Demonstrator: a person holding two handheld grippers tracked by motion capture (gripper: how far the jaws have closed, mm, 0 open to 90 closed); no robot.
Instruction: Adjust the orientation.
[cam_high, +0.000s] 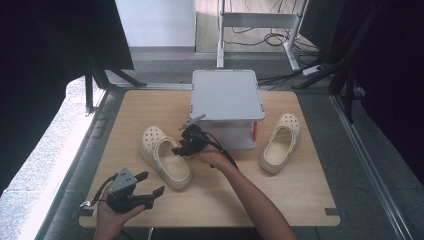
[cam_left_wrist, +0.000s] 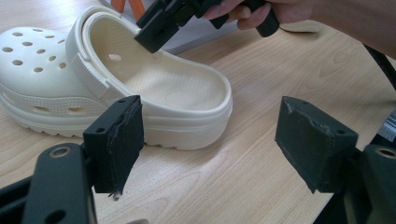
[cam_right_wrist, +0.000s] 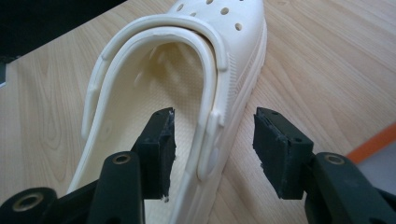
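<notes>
A cream clog (cam_high: 165, 157) lies on the wooden table (cam_high: 300, 190), left of centre, toe toward the far left. My right gripper (cam_high: 179, 149) hangs over its heel opening. In the right gripper view the jaws straddle the clog's side wall (cam_right_wrist: 219, 126) and strap rivet: one pad (cam_right_wrist: 159, 147) is inside the shoe, the other pad (cam_right_wrist: 278, 149) is outside, and neither presses on it. My left gripper (cam_high: 153, 183) is held open near the front left edge, aimed at the clog's heel (cam_left_wrist: 187, 116), with nothing between its pads. A second cream clog (cam_high: 281, 142) lies at the right.
A grey lidded box (cam_high: 227, 95) stands at the table's back centre between the two clogs, with an orange part at its lower right side. The right forearm crosses the front middle of the table. Dark frames and cables stand beyond the far edge.
</notes>
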